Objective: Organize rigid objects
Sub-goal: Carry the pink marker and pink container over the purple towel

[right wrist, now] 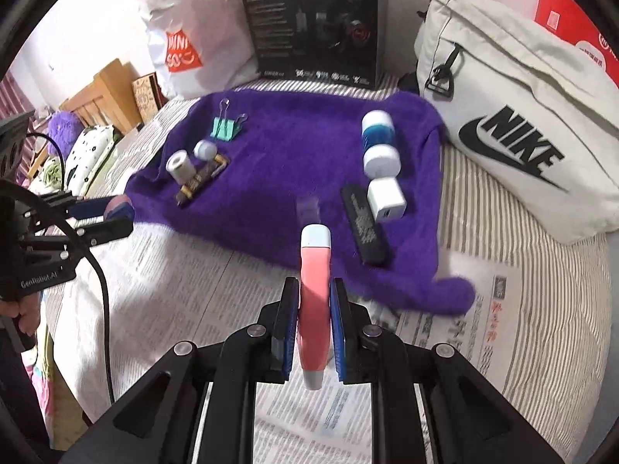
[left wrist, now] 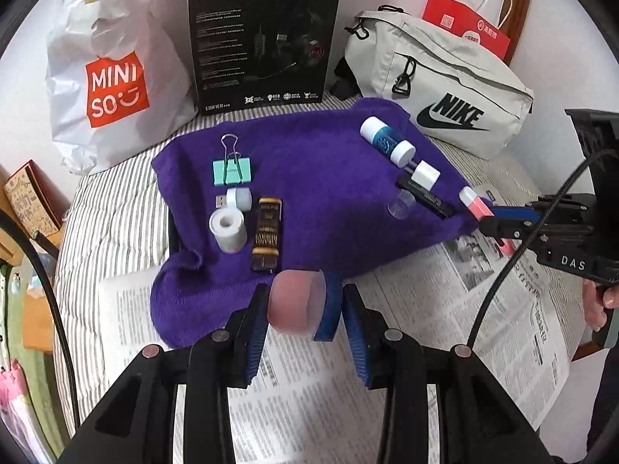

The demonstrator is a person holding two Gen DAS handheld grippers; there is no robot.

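Observation:
A purple cloth [left wrist: 309, 178] lies on the bed and carries small items. My left gripper [left wrist: 305, 309] is shut on a pink round jar [left wrist: 296, 301] with a blue lid, held above the cloth's near edge. My right gripper [right wrist: 315, 309] is shut on a pink tube [right wrist: 315, 270] with a white cap, held over the cloth's near edge. On the cloth's left lie a green binder clip [left wrist: 231, 170], a tape roll [left wrist: 228, 228] and a brown bar [left wrist: 267, 234]. On its right lie a blue-white bottle [right wrist: 379, 141], a white charger [right wrist: 385, 197] and a black stick [right wrist: 363, 228].
A Miniso bag [left wrist: 112, 77], a black headset box [left wrist: 263, 38] and a white Nike bag [left wrist: 437, 85] stand behind the cloth. Newspaper [left wrist: 301, 394] covers the striped bed in front. A clear small cup [left wrist: 401, 203] stands on the cloth.

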